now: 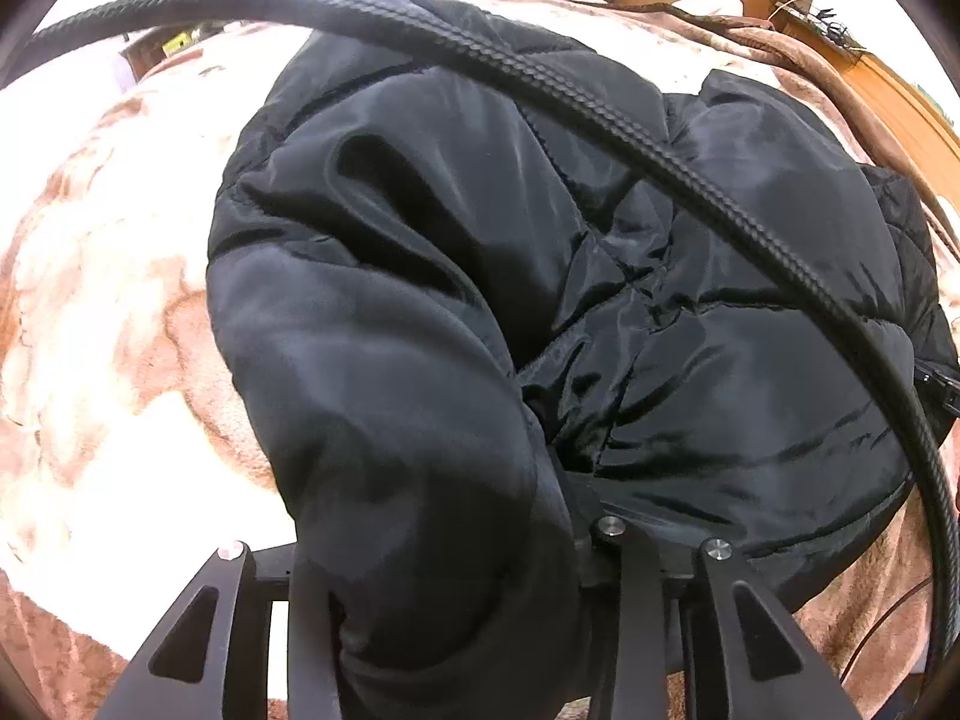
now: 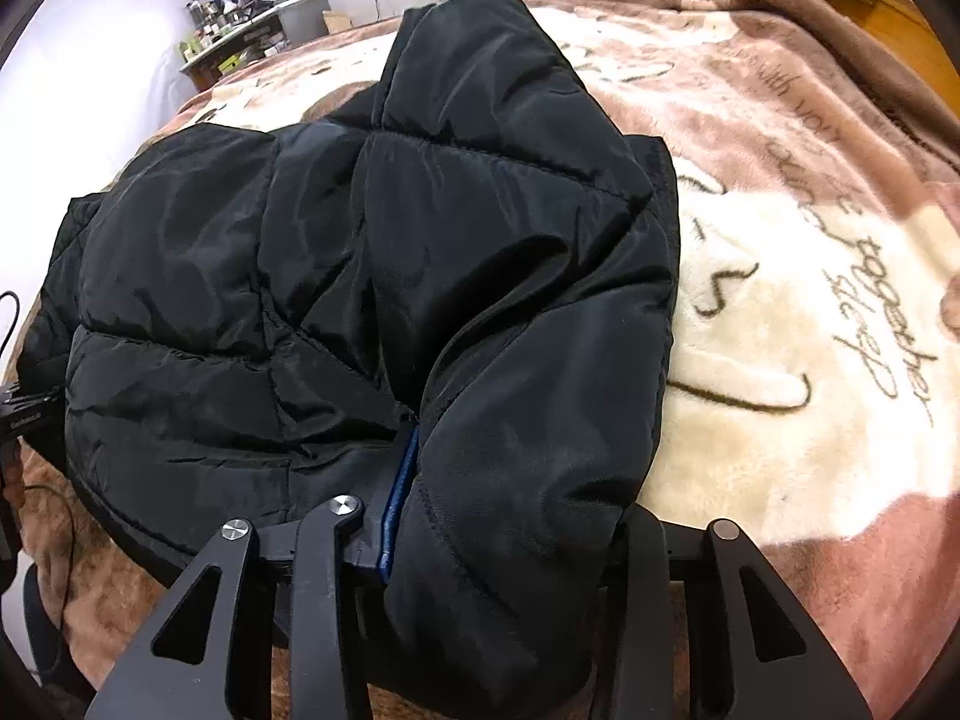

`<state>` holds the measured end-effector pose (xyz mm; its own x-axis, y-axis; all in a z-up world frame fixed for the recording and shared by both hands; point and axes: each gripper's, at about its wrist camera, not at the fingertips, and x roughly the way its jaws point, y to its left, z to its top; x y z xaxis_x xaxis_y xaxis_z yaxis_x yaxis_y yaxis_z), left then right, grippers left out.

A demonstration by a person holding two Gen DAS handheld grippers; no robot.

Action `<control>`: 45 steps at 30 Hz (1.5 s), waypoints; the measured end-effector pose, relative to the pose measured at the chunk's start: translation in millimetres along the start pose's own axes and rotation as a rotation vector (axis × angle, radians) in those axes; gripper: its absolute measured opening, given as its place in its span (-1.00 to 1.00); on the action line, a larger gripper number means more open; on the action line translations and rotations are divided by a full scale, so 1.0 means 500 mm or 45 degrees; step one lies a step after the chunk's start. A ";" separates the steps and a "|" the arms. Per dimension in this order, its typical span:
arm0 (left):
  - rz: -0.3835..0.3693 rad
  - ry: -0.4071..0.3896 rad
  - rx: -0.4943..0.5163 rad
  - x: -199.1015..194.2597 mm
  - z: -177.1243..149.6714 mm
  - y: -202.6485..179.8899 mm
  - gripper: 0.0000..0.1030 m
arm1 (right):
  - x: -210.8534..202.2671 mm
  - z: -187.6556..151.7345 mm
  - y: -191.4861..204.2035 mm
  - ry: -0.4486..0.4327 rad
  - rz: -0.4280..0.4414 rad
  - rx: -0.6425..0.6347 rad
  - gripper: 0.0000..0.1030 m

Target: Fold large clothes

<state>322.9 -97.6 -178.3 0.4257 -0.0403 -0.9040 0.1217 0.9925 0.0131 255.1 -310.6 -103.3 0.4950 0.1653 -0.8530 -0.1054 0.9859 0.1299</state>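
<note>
A black padded jacket (image 1: 600, 252) lies bunched on a bed. In the left wrist view a thick fold of it fills the gap of my left gripper (image 1: 444, 546); the jaws close on the fold from both sides and the fingertips are buried in fabric. In the right wrist view the same jacket (image 2: 252, 276) spreads left, and my right gripper (image 2: 510, 510) is shut on a puffy fold near its edge. The blue pad of one of the fingers (image 2: 399, 480) presses into the cloth; the other is hidden behind the fold.
A brown and cream plush blanket (image 2: 780, 312) with script lettering covers the bed. A black braided cable (image 1: 600, 114) arcs across the left view above the jacket. A cluttered shelf (image 2: 240, 30) and a wooden headboard (image 1: 900, 96) stand beyond the bed.
</note>
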 end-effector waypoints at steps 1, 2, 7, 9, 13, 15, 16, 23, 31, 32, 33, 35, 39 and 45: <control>0.005 -0.011 0.008 -0.008 -0.002 -0.009 -0.27 | -0.005 -0.003 0.006 -0.014 -0.010 -0.006 -0.28; 0.005 -0.019 0.010 -0.015 -0.008 -0.004 -0.28 | -0.020 -0.020 -0.010 -0.025 -0.016 -0.011 -0.28; 0.015 -0.083 0.032 -0.053 -0.016 -0.023 -0.33 | -0.057 -0.022 0.018 -0.090 -0.057 -0.031 -0.32; 0.015 -0.105 0.044 -0.070 -0.027 -0.019 -0.34 | -0.081 -0.029 0.028 -0.122 -0.066 -0.041 -0.34; -0.009 -0.144 0.013 -0.100 -0.037 -0.012 -0.38 | -0.121 -0.038 0.024 -0.180 -0.061 -0.042 -0.37; -0.021 -0.177 0.006 -0.118 -0.044 -0.009 -0.39 | -0.139 -0.039 0.034 -0.212 -0.061 -0.047 -0.38; -0.026 -0.197 -0.002 -0.128 -0.047 -0.001 -0.40 | -0.149 -0.038 0.044 -0.228 -0.059 -0.052 -0.39; -0.056 -0.284 -0.050 -0.192 -0.074 0.042 -0.43 | -0.184 -0.024 0.109 -0.324 -0.032 -0.091 -0.43; -0.091 -0.034 -0.107 -0.078 -0.126 0.087 0.07 | -0.085 -0.055 0.048 -0.064 -0.011 0.073 -0.16; -0.121 -0.011 -0.143 -0.064 -0.131 0.101 0.19 | -0.073 -0.053 0.036 -0.031 -0.010 0.099 -0.11; -0.135 0.028 -0.180 -0.049 -0.133 0.110 0.41 | -0.063 -0.054 0.022 -0.010 -0.001 0.128 0.00; -0.176 0.073 -0.198 -0.030 -0.131 0.119 0.54 | -0.035 -0.048 0.001 0.061 0.059 0.140 0.18; -0.267 0.214 -0.205 0.022 -0.108 0.136 0.84 | 0.032 -0.028 -0.059 0.198 0.195 0.205 0.53; -0.260 0.247 -0.117 0.050 -0.103 0.098 0.66 | 0.097 -0.013 -0.099 0.257 0.377 0.260 0.63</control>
<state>293.3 -44.0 -222.5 0.2199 -0.2265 -0.9489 0.1015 0.9727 -0.2087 278.7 -351.7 -154.4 0.2873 0.4545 -0.8432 -0.0347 0.8846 0.4650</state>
